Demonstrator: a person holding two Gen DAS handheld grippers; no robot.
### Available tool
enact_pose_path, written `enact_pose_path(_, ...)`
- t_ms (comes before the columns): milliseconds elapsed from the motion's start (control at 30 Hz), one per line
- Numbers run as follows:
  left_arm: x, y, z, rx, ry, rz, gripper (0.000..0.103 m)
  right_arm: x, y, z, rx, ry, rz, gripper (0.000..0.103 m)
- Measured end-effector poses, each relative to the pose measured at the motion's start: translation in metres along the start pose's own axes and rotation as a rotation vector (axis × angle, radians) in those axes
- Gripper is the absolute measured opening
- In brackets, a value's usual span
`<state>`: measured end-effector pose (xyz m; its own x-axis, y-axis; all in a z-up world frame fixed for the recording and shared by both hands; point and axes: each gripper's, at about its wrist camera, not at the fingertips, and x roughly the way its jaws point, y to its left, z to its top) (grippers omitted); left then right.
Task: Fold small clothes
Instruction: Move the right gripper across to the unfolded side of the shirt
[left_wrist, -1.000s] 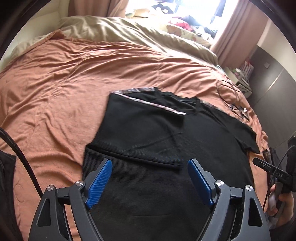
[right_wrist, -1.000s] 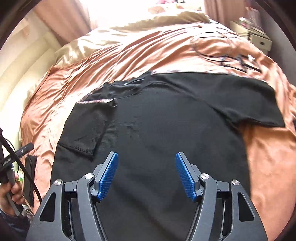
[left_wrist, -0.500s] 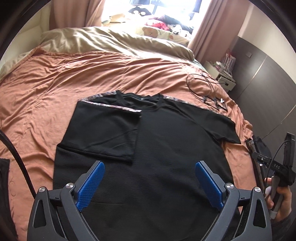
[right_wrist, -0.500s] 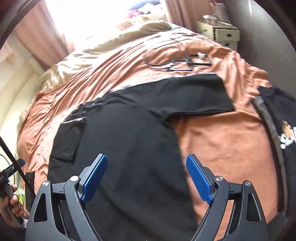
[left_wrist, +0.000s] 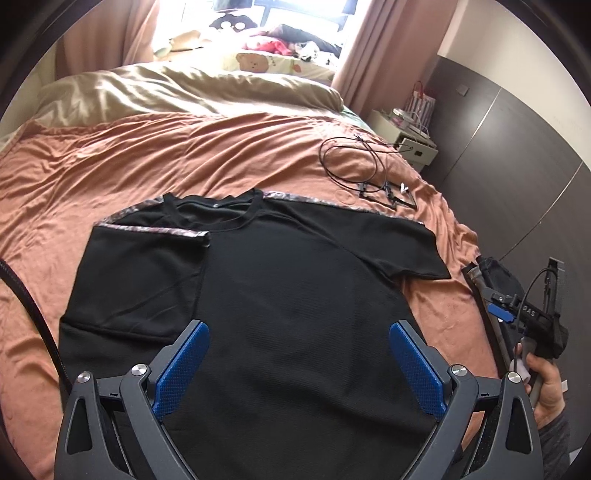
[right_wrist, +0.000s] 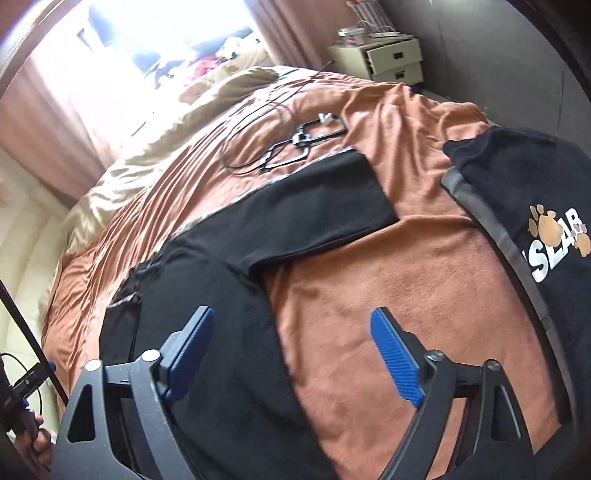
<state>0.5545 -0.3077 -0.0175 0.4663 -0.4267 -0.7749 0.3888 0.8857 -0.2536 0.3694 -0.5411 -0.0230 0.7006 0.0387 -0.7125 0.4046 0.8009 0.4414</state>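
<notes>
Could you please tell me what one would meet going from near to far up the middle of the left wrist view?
Left gripper, open → black T-shirt → orange bedspread → beige duvet → bear-print pillow → bright window.

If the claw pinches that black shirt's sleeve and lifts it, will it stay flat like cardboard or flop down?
Probably flop. The black shirt lies limp on the orange blanket, and one sleeve is already folded over flat, so the cloth bends easily. It looks thin, so likely light. The other sleeve would probably drape from the right gripper, dragging cloth along.
</notes>
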Motion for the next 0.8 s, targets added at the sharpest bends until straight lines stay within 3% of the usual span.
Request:
enact_pose_path(100,0.015,-0.006,0.005,0.004,0.001,-0.002,0.099,0.015,-0.010,0.008,0.026,0.011,0.007,0.068)
enact_pose_path(467,0.080,-0.018,0.013,0.020,0.045,-0.017,0.098,0.107,-0.029,0.047,-0.021,0.040,-0.046,0.068)
enact_pose_path(800,0.149,0.008,0.009,-0.038,0.117,-0.022,0.089,0.162,-0.054,0.067,0.134,0.046,0.018,0.066)
